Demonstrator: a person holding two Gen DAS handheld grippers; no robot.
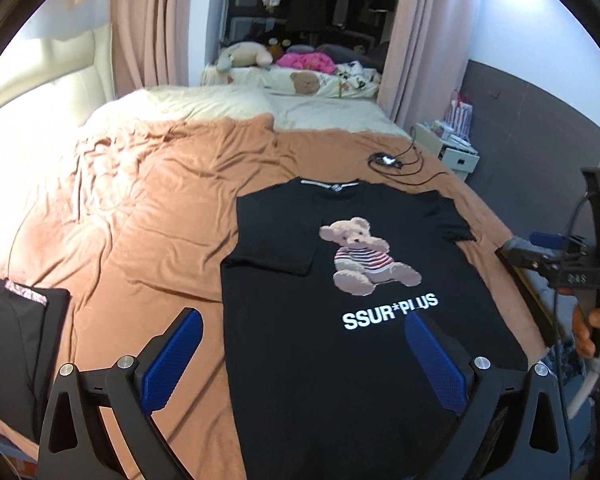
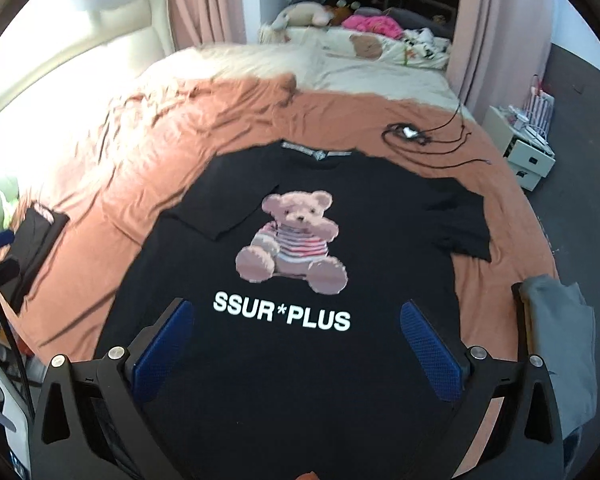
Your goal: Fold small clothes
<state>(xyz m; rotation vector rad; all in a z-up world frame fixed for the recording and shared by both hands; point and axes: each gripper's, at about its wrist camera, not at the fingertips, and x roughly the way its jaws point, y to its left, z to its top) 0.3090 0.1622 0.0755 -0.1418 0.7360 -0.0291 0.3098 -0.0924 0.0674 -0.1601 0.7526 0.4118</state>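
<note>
1. Two grippers hang above the black T-shirt (image 2: pixel 284 216), which lies face up on the orange-brown bed cover (image 1: pixel 148 208), bear print and white lettering showing.
2. Left gripper (image 1: pixel 304 360): fingers spread wide, nothing between the blue pads (image 1: pixel 172 360); one pad stands over the shirt's left edge, the other over the lettering.
3. Right gripper (image 2: pixel 296 348): fingers released and wide apart, nothing held; both pads are over the shirt's lower half, below the lettering.
4. T-shirt edges: the left sleeve is folded inward onto the chest beside the bear; the right sleeve (image 2: pixel 464 228) lies spread outward, its hem near the cover's right edge. The collar points away toward the pillows.
5. Open room: a broad stretch of bare, wrinkled cover lies left of the shirt and beyond its collar.
6. Folded black garment (image 1: pixel 20 352): well apart from the shirt, at the cover's left edge.
7. Black cable (image 2: pixel 428 140) with a small device: on the cover beyond the shirt's right shoulder, not touching it.
8. Grey cloth (image 2: pixel 560 344): at the bed's right edge, beside the shirt's lower right.
</note>
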